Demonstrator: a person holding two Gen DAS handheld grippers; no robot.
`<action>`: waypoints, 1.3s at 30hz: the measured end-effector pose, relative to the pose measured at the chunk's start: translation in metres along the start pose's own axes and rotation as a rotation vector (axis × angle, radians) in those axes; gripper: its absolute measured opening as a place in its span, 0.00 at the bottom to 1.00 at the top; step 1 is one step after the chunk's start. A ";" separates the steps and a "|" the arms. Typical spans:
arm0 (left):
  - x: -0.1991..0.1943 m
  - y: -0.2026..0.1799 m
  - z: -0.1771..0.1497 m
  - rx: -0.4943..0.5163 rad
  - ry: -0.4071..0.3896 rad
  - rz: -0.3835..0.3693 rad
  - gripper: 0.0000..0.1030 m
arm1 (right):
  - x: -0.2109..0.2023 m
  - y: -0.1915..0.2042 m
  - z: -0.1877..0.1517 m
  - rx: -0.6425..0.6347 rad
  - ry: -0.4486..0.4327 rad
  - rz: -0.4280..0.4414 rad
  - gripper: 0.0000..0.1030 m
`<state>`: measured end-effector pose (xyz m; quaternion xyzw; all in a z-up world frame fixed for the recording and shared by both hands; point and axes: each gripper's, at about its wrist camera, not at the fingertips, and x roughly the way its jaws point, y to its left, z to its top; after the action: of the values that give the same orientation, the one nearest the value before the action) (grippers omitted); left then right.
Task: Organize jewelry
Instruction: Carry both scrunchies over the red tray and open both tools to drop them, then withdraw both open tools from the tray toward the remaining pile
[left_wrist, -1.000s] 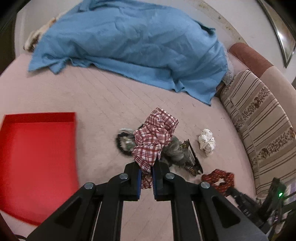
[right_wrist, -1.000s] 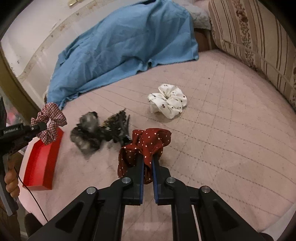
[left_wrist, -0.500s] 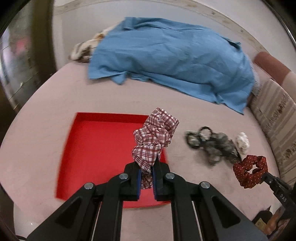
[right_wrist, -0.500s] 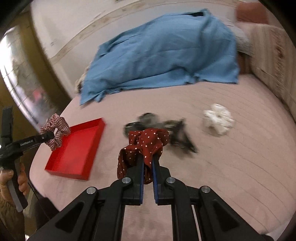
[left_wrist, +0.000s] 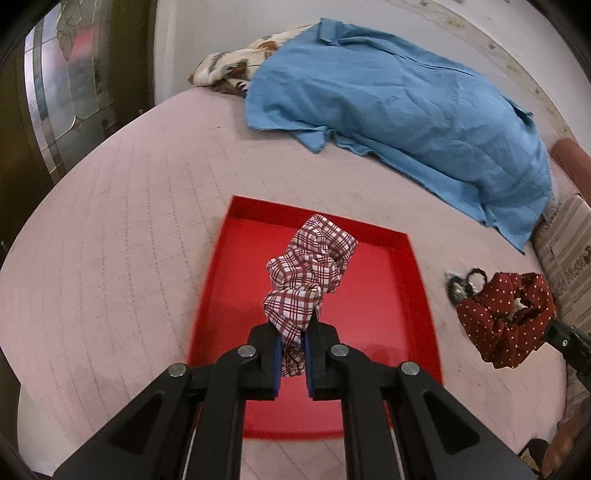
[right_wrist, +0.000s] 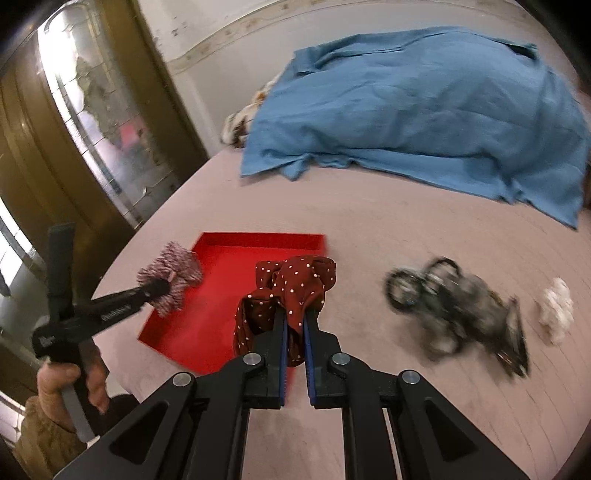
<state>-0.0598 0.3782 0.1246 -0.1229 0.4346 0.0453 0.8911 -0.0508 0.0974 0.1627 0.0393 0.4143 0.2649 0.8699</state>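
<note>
My left gripper is shut on a red-and-white plaid scrunchie and holds it above the red tray on the pink bed. My right gripper is shut on a dark red polka-dot scrunchie and holds it above the bed by the tray's right edge. The polka-dot scrunchie also shows at the right of the left wrist view. The plaid scrunchie and the left gripper show in the right wrist view over the tray.
A pile of dark hair ties and clips and a white scrunchie lie on the bed right of the tray. A blue cloth covers the far side. A striped cushion is at the right. A glass door stands left.
Both grippers have swung left with their scrunchies. The plaid scrunchie has come from above the pile to above the tray. The polka-dot scrunchie has come up beside the tray.
</note>
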 end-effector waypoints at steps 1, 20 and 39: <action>0.002 0.002 0.002 -0.002 0.002 0.005 0.09 | 0.005 0.005 0.003 -0.008 0.003 0.004 0.08; 0.070 0.049 0.048 -0.066 0.055 0.047 0.09 | 0.133 0.032 0.049 -0.006 0.117 0.032 0.10; 0.034 0.035 0.054 -0.060 -0.054 0.020 0.60 | 0.160 0.029 0.047 -0.020 0.141 -0.036 0.50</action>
<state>-0.0042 0.4249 0.1235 -0.1438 0.4099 0.0704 0.8980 0.0539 0.2077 0.0897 0.0045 0.4727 0.2552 0.8435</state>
